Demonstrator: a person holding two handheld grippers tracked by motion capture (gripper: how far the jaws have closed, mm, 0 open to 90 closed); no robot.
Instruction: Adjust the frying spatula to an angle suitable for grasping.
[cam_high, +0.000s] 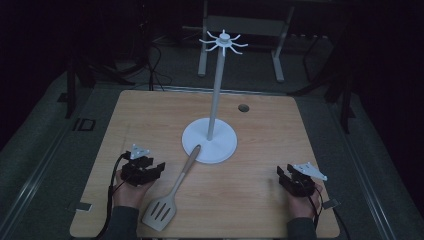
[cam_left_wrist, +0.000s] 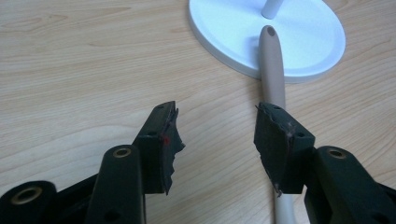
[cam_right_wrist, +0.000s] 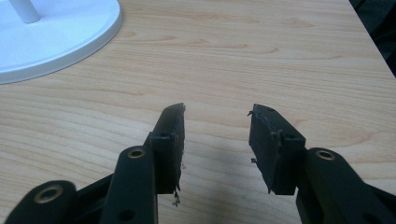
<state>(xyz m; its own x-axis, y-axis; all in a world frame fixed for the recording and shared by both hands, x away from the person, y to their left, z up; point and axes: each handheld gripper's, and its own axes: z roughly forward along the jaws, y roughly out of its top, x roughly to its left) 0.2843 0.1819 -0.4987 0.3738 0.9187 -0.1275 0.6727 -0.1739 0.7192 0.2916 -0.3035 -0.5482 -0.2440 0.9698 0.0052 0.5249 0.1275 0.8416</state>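
Plainly beige, the slotted spatula (cam_high: 172, 192) has a long handle.

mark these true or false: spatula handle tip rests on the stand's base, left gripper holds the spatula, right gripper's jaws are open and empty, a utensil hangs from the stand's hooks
1. The spatula handle tip rests on the white stand base. True.
2. The left gripper holds the spatula. False: its jaws are open, with the handle passing under the right-hand jaw rather than between the pads.
3. The right gripper has open, empty jaws. True.
4. A utensil hangs from the hooks. False: the hooks are bare; the spatula lies on the table.
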